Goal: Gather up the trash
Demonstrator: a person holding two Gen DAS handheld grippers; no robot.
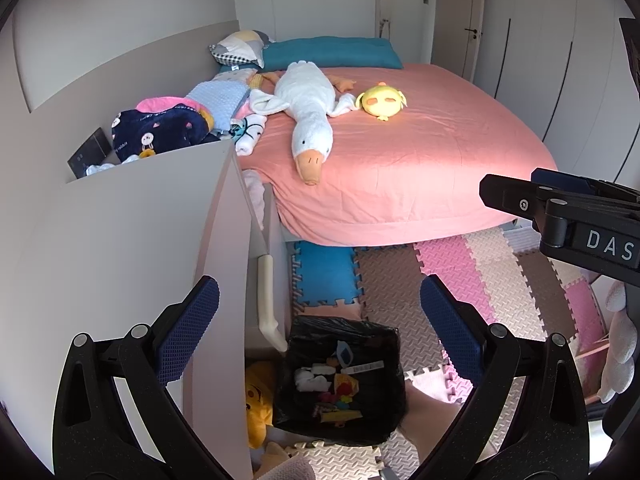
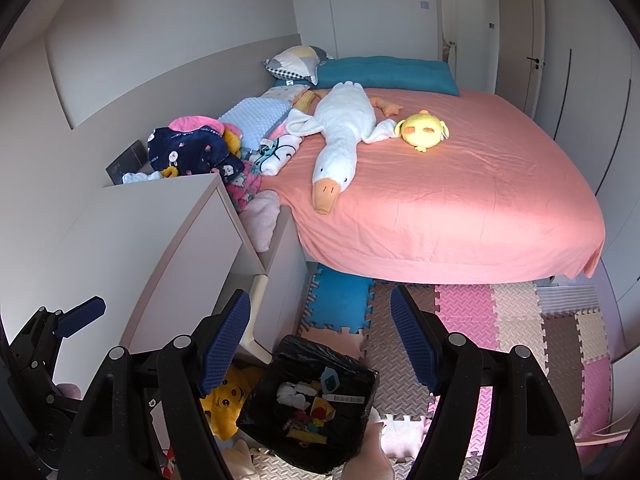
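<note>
Left gripper (image 1: 320, 320): gaping wide, tilting downward, holding nothing.
Right gripper (image 2: 320, 344): standing open (jaws empty), angling downward alongside.

Kid's bedroom with pale walls (image 2: 168, 32) and white wardrobe doors (image 2: 580, 92) on the right. Big bed (image 2: 460, 200) in a salmon-pink sheet, daylight across it. Pale cabinet (image 2: 160, 232) beside it, and foam puzzle mats (image 2: 512, 312) in pink, cream, brown and blue on the floor.
</note>
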